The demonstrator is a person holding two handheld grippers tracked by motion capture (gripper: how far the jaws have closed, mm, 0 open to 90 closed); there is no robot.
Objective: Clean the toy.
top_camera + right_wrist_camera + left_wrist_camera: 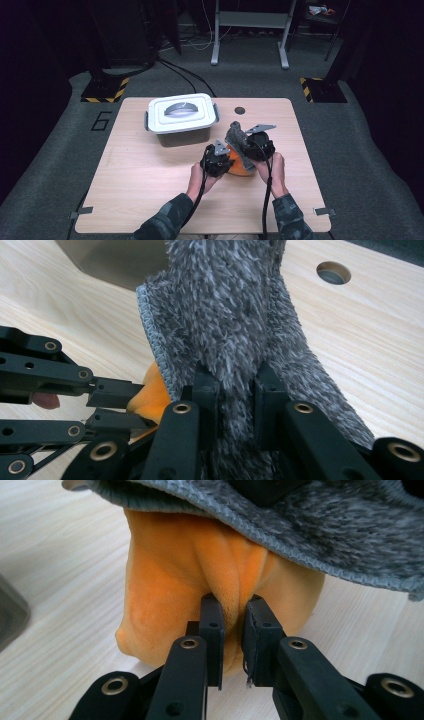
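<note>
Table [150, 200]: we note light wood, with a lidded grey storage box [181, 120] at the far left, well apart from the work.
Grey fleece cloth [235, 325]: stands up from the near-centre table, long axis rising away from the right gripper [234, 385], draped over the orange piece.
Orange plush cloth [200, 580]: under the grey, straight ahead of the left gripper [232, 612] (the nearer one to it).
Right claw: narrow, pinching the grey pile.
Left claw: narrow, nipping an orange fold.
</note>
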